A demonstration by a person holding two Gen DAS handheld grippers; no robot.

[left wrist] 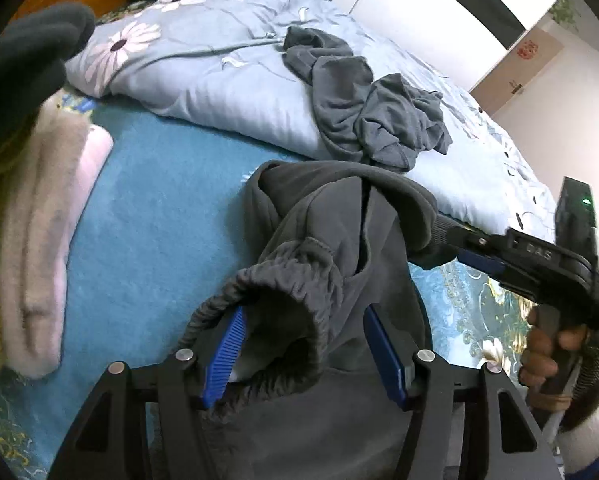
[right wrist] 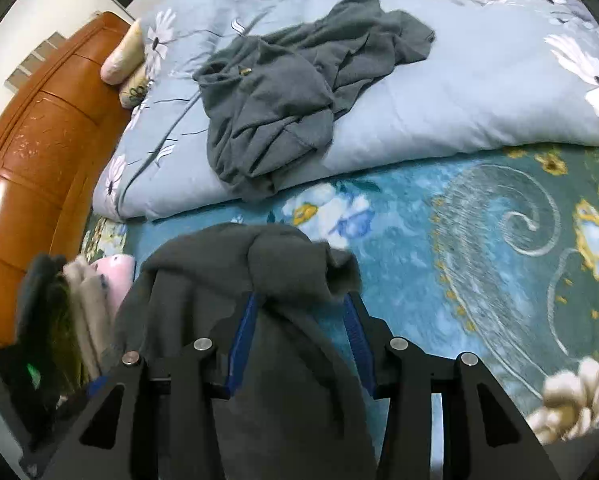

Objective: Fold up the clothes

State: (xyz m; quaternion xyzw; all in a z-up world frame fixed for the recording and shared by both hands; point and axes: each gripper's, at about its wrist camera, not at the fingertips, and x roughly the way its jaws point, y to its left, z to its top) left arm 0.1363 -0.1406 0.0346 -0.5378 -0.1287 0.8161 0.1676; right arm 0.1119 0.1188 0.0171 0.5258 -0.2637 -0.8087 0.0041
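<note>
A dark grey garment [left wrist: 339, 232] with an elastic gathered opening lies on the teal blanket [left wrist: 159, 220]. My left gripper [left wrist: 303, 312] stands open around that gathered edge. Its blue pads [left wrist: 223, 356] are apart and the left one's ribbed face is bare. My right gripper [left wrist: 443, 236] comes in from the right, its tips buried in a fold of the same garment. In the right wrist view the garment [right wrist: 283, 360] drapes over and between the right gripper [right wrist: 301, 296], whose blue pads [right wrist: 239, 344] stand apart, open. A second grey garment [right wrist: 283, 108] lies crumpled on the duvet.
A stack of folded clothes [left wrist: 47, 240] sits at the left, also seen as the stack [right wrist: 87, 308] beside the wooden headboard [right wrist: 39, 152]. The puffy light blue floral duvet [left wrist: 219, 60] fills the far side of the bed. A hand [left wrist: 547, 352] holds the right gripper's handle.
</note>
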